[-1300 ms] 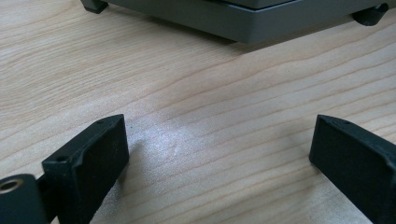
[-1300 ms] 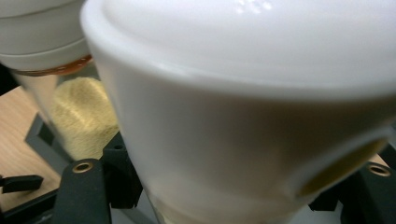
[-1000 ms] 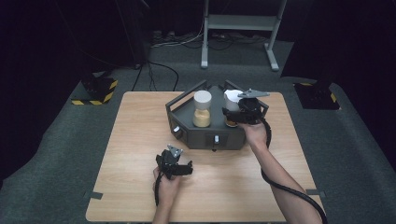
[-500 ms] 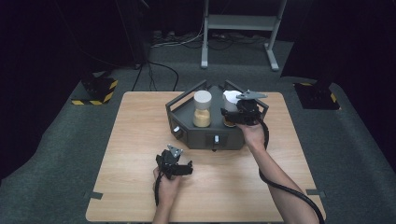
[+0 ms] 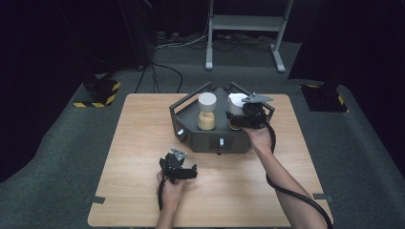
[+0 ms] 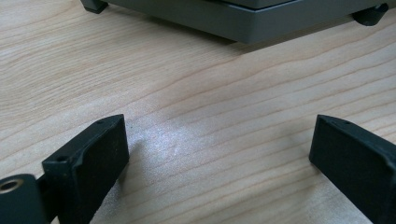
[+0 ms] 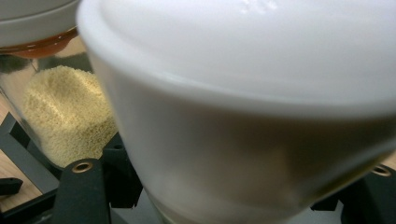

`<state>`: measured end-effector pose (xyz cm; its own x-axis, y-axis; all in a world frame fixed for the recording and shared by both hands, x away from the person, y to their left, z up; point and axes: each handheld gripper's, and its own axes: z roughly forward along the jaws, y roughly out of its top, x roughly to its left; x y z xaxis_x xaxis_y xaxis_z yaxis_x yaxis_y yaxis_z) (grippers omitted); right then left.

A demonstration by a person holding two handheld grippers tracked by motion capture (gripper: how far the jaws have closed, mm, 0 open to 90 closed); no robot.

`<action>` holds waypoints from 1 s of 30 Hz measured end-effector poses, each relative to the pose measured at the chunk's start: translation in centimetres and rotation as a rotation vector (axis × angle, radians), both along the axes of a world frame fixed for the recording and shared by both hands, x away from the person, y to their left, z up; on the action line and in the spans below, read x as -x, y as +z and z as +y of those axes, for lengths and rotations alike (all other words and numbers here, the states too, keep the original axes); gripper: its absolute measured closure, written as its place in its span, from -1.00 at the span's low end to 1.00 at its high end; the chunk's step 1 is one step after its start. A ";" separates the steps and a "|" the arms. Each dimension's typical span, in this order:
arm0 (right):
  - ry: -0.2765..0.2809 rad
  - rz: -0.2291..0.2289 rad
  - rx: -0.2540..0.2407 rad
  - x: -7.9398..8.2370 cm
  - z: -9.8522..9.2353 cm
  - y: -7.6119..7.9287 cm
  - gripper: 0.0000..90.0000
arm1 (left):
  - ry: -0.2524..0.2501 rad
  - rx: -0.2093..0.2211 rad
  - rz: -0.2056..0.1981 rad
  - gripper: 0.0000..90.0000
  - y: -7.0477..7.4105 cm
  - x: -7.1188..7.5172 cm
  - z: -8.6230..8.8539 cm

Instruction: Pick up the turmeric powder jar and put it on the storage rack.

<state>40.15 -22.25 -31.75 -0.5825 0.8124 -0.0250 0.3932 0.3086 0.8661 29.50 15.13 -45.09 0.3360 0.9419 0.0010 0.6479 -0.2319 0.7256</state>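
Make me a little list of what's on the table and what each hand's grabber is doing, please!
table: wooden
rack: dark grey, at the table's far side
left jar: white lid, yellow grains
right jar: white lid, between the jaws
right gripper: shut on the right jar
left gripper: open, nothing between the jaws, resting near the rack's front
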 end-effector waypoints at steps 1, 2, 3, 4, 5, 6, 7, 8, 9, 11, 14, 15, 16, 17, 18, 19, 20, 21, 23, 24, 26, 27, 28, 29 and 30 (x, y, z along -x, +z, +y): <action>0.001 0.000 0.002 0.0 0.0 0.0 -0.33 | 0.000 0.000 0.000 -0.90 0.0 0.0 0.0; 0.002 0.000 0.003 0.0 0.0 0.1 -0.34 | 0.000 0.000 0.000 -0.90 0.0 0.0 0.0; 0.002 0.001 0.003 0.0 0.0 0.1 -0.34 | -0.001 -0.001 0.000 -0.90 0.0 0.0 0.0; 0.002 0.005 0.002 -0.1 0.0 0.1 -0.35 | 0.000 0.000 0.000 -0.90 0.0 0.0 0.0; 0.000 0.011 0.003 -0.1 0.1 0.1 -0.37 | -0.001 -0.001 0.000 -0.90 0.0 0.0 0.0; 0.003 0.013 0.004 -0.2 0.0 0.1 -0.38 | -0.001 -0.001 0.000 -0.90 0.0 0.0 0.0; 0.005 0.014 0.007 -0.2 0.0 0.1 -0.40 | -0.001 -0.001 0.000 -0.90 0.0 0.0 0.0; 0.005 0.015 0.010 -0.2 0.1 0.2 -0.41 | -0.001 -0.001 0.000 -0.90 0.0 0.0 0.0; 0.009 0.018 0.007 -0.3 0.0 0.2 -0.48 | 0.000 0.000 0.000 -0.90 0.0 0.0 0.0; 0.017 0.025 -0.006 -0.4 -0.2 0.2 -0.55 | -0.001 -0.001 0.000 -0.90 0.0 0.0 0.0; 0.034 0.037 -0.014 -0.6 -0.4 0.2 -0.65 | 0.000 0.000 0.000 -0.90 0.0 0.0 0.0; 0.043 0.042 -0.011 -0.7 -0.4 0.3 -0.70 | -0.001 -0.001 0.000 -0.90 0.0 0.0 0.0; 0.043 0.042 -0.011 -0.7 -0.4 0.3 -0.70 | -0.001 -0.001 0.000 -0.90 0.0 0.0 0.0; 0.047 0.045 -0.010 -0.8 -0.4 0.3 -0.73 | -0.001 -0.001 0.000 -0.90 0.0 0.0 0.0; 0.049 0.046 -0.011 -0.8 -0.4 0.2 -0.74 | 0.000 0.000 0.000 -0.90 0.0 0.0 0.0; 0.050 0.047 -0.012 -0.8 -0.4 0.2 -0.76 | -0.001 -0.001 0.000 -0.90 0.0 0.0 0.0; 0.051 0.047 -0.016 -0.8 -0.5 0.1 -0.77 | 0.000 0.000 0.000 -0.90 0.0 0.0 0.0; 0.053 0.048 -0.023 -0.8 -0.7 0.1 -0.78 | -0.001 -0.001 0.000 -0.90 0.0 0.0 0.0; 0.052 0.051 -0.029 -0.8 -0.8 0.0 -0.80 | 0.000 0.000 0.000 -0.90 0.0 0.0 0.0; 0.053 0.051 -0.032 -0.8 -0.9 0.0 -0.80 | -0.001 -0.001 0.001 -0.90 0.0 0.0 0.0; 0.052 0.052 -0.037 -0.7 -1.1 -0.1 -0.81 | 0.000 0.000 0.000 -0.90 0.0 0.0 0.0; 0.052 0.052 -0.037 -0.7 -1.1 -0.1 -0.81 | 0.000 0.000 0.000 -0.90 0.0 0.0 0.0; 0.052 0.050 -0.040 -0.6 -1.3 -0.2 -0.81 | -0.001 -0.001 0.000 -0.90 0.0 0.0 0.0; 0.052 0.048 -0.043 -0.5 -1.4 -0.2 -0.81 | 0.000 0.000 0.000 -0.90 0.0 0.0 0.0; 0.052 0.048 -0.043 -0.5 -1.4 -0.2 -0.81 | 0.000 0.000 0.000 -0.90 0.0 0.0 0.0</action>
<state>40.63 -23.65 -31.94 -0.6237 0.7807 0.0377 0.4189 0.2931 0.8595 29.50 15.13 -45.09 0.3358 0.9419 0.0011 0.6478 -0.2318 0.7257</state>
